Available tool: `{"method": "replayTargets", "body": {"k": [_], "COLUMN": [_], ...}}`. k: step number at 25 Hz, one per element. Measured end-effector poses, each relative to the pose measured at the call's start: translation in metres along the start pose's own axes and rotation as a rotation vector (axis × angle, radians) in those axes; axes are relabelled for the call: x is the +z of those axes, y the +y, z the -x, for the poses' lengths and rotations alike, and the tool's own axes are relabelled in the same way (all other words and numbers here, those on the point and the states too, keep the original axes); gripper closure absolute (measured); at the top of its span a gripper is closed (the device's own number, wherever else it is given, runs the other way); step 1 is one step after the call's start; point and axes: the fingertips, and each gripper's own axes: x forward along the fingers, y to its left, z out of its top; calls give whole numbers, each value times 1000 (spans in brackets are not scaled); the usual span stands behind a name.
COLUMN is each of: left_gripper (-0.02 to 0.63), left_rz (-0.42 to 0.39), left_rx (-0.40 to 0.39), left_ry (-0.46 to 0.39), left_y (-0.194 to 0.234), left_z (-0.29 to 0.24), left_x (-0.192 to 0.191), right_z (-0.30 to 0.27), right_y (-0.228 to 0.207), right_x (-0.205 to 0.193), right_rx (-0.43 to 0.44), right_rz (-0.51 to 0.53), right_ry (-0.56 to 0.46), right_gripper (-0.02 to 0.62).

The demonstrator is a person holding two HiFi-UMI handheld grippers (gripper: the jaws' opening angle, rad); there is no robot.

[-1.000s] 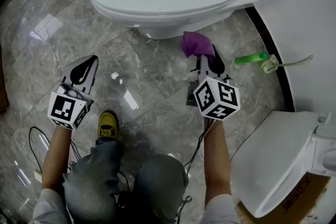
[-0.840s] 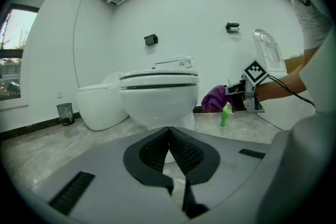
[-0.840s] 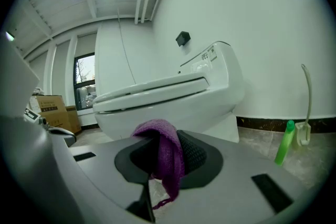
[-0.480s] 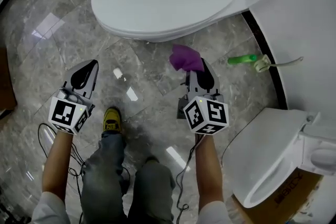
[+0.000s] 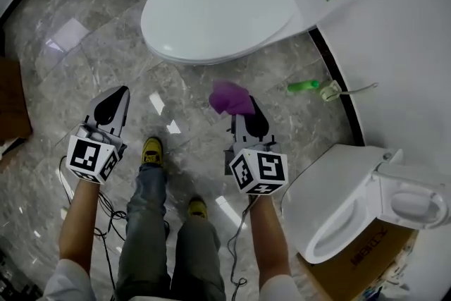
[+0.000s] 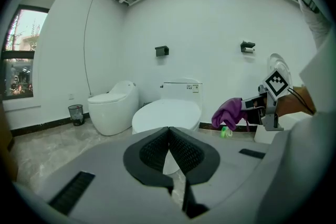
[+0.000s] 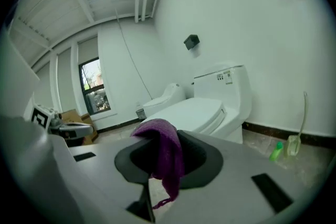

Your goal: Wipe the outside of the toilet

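- The purple knitted cloth (image 5: 229, 98) is pinched between the fingers of the right gripper (image 5: 243, 111). In the right gripper view it bunches over the finger tips and hangs down in the middle, with a loose thread at its lower end.
- The right gripper's jaws are clamped on the cloth, and nothing else lies between them.
- In the head view the cloth projects beyond the finger tips towards the white ceramic toilet with closed lid (image 5: 218, 14). A strip of floor shows between cloth and toilet, so the two are apart.
- The toilet stands ahead of both grippers, its tank against the white wall. Its closed lid faces the person.
- The left gripper (image 5: 113, 101) is held to the left of the right one, well apart from the cloth and the toilet. In the left gripper view its dark ribbed pads (image 6: 181, 150) are pressed together, with nothing held.
- A small green bottle (image 5: 304, 86) lies on the grey marble floor (image 5: 106, 46) near the wall, to the right of the cloth and clear of it.
- A second white toilet (image 5: 352, 204) sits at the lower right on a brown cardboard box (image 5: 366, 257).
- A third white toilet (image 6: 113, 105) stands further off, beyond the first, with a small dark waste bin (image 6: 75, 114) beside it.
- The person stands behind the grippers in yellow shoes (image 5: 151, 150).
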Motion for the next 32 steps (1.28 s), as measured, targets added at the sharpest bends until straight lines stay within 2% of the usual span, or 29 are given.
{"method": "replayTargets", "body": {"k": [2,7,14,18,22,27,32], "left_gripper": [592,592,592,592,592,592,592], "left_rz": [-5,-30,-52,-36,-30,-30,-43], "left_rx": [0,-5,6,11,34,28,12], "left_ry": [9,28,-34,-94,-125,-141,-160], "left_y": [-4,-18,-33,-38,-39,-52,-63], "left_z": [15,50,98,122,150,182,206], "left_x": [20,85,194,256,302,352,392], "right_z": [17,59,119,146,174,212,245], "right_y": [10,29,58,73,87,102,119], "right_x": [20,73,148,198,245,300,340], "right_rx": [-15,-5,-16,-9,-15,-21,-37], "right_rz": [42,12,-19,-33,-49,-53,-9], "right_ry": [11,36,75,53,15,-44,-67], "right_gripper": [508,508,508,508,508,508,508]}}
